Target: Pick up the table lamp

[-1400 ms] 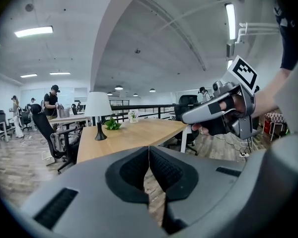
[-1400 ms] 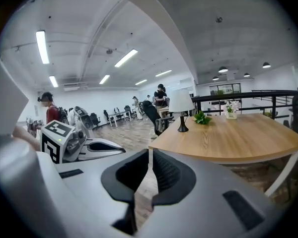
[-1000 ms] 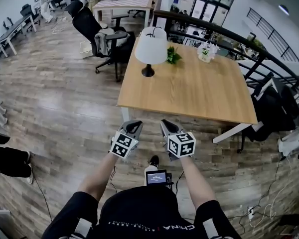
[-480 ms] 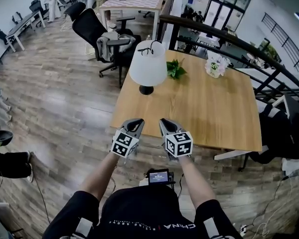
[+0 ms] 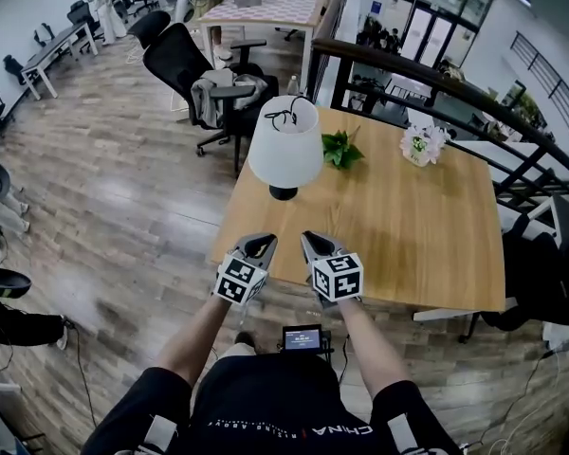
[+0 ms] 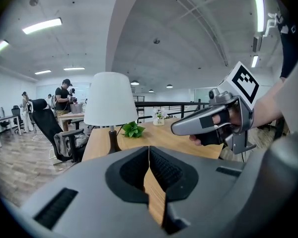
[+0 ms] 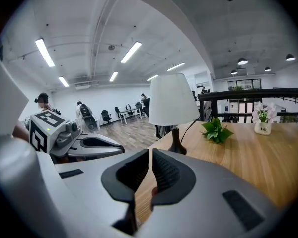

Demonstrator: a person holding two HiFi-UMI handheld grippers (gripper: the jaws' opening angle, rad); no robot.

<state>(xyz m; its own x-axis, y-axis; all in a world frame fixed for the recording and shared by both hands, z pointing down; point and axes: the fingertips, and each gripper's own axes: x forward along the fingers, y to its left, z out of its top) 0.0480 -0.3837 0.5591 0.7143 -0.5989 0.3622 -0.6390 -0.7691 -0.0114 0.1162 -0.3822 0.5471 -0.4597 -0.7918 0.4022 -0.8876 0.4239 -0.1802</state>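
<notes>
L gripper (image 5: 258, 243), R gripper (image 5: 313, 241) closed, empty; table lamp (image 5: 285, 145) ahead, well apart.

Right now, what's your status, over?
Left tongs, right tongs shut, empty. White-shaded black-stemmed table lamp upright on wooden table, untouched. Nothing in the way.

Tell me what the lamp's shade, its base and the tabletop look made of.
Lamp shade: white, matte, evenly pale; probably fabric or paper.
Base: dark, smooth; painted wood or metal, unclear.
Tabletop: light wood grain with soft sheen; wood or wood-look laminate.
</notes>
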